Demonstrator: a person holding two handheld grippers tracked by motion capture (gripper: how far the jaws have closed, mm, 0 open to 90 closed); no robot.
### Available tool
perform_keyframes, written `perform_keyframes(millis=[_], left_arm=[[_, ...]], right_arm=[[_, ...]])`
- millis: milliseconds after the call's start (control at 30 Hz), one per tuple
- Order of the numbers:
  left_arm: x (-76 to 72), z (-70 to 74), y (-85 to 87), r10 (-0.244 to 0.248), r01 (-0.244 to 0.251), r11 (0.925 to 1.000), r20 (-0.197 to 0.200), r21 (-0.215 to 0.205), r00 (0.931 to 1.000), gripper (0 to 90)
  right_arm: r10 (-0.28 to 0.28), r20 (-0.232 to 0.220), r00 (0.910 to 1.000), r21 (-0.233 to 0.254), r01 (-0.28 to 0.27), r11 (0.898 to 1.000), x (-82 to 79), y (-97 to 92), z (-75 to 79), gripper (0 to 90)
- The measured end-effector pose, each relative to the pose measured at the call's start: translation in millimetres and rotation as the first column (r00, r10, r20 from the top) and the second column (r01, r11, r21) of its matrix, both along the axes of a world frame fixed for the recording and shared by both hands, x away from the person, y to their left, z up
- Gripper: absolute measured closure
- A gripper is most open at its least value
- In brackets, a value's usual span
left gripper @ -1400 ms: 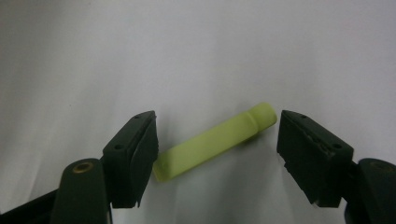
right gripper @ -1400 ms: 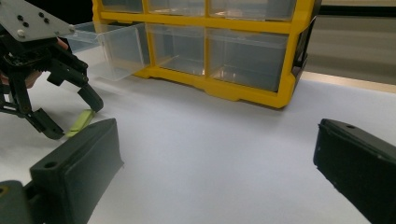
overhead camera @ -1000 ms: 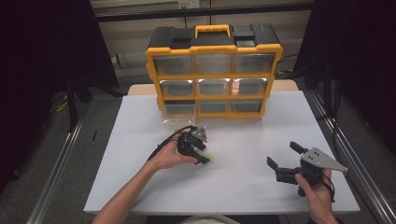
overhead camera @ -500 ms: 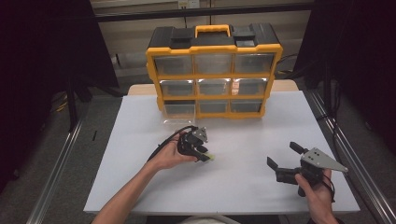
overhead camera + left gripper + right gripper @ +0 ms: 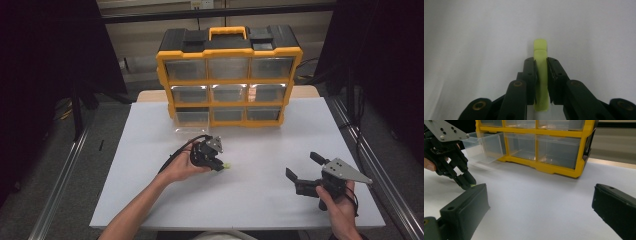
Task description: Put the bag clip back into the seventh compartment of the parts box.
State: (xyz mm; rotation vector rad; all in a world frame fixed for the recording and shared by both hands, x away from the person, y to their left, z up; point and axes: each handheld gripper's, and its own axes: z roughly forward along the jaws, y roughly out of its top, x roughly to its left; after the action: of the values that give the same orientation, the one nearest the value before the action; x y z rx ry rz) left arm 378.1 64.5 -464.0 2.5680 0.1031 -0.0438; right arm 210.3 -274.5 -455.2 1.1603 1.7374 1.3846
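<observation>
A small yellow-green plastic piece (image 5: 540, 47) lies on the white table, also seen in the high view (image 5: 227, 166). My left gripper (image 5: 541, 61) points down at it near the table's middle (image 5: 220, 166). Its jaws have just been closing and now press on the piece from both sides, with the piece's far end sticking out past the tips. My right gripper (image 5: 301, 165) rests at the front right, open, with nothing between its fingers (image 5: 540, 192). From there I see the left gripper (image 5: 467, 182) at the left.
A yellow and black drawer organizer (image 5: 229, 80) with clear drawers stands at the back of the white table (image 5: 260, 200). Its bottom-left drawer (image 5: 191, 121) is pulled out, clear-walled (image 5: 482, 145). Metal rails run along both sides of the table.
Both hands have kept their place. The left gripper's jaws have drawn in tighter around the yellow-green piece.
</observation>
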Motion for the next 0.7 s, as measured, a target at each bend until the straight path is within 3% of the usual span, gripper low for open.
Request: perform_keyframes(millis=[133,233,300,333,367,500,567,633,700], left_arm=[[1.2,0.7,0.7,-0.004,0.004,1.0000,-0.017,0.002,0.9998,78.5],[-0.7,-0.9,0.9,0.025,-0.025,0.9995,-0.003,-0.020,0.9997,78.5],[-0.3,1.0,1.2,0.013,-0.013,0.9999,-0.016,-0.002,0.9998,78.5],[-2.2,-0.8,1.1,0.050,-0.050,0.9983,0.021,-0.030,0.9985,78.5],[-0.6,0.4,1.8,0.042,-0.042,0.9987,0.000,-0.028,0.9991,78.5],[0.7,3.2,4.8,0.047,-0.047,0.9981,-0.009,-0.040,0.9989,78.5],[-1.0,4.0,5.7,0.077,-0.078,0.9942,-0.015,-0.075,0.9969,78.5],[-0.8,7.8,7.3,0.072,-0.073,0.9935,-0.015,-0.087,0.9973,78.5],[-2.3,11.2,9.2,0.067,-0.068,0.9877,-0.013,-0.141,0.9977,78.5]], right_arm=[[0.004,-0.001,1.0000,-0.006,-0.004,1.000,-0.1,0.1,0.3,0.3],[0.003,0.001,1.0000,-0.007,-0.003,1.000,-0.2,-0.2,0.4,0.3],[0.004,-0.001,1.0000,-0.004,-0.004,1.000,-0.4,-0.3,0.4,0.3],[0.003,-0.002,1.0000,-0.003,-0.003,1.000,-0.6,-0.8,0.4,0.3],[0.002,-0.002,1.0000,-0.001,-0.002,1.000,-0.6,-1.1,0.5,0.3],[-0.002,-0.003,1.0000,0.005,0.002,1.000,-0.6,-1.1,0.4,0.3],[-0.001,-0.006,1.0000,0.006,0.001,1.000,-0.9,-1.0,0.7,0.3],[0.001,-0.006,1.0000,0.001,-0.001,1.000,-0.6,-1.0,0.5,0.3],[-0.004,-0.003,1.0000,0.004,0.004,1.000,-0.2,-0.9,0.3,0.4]])
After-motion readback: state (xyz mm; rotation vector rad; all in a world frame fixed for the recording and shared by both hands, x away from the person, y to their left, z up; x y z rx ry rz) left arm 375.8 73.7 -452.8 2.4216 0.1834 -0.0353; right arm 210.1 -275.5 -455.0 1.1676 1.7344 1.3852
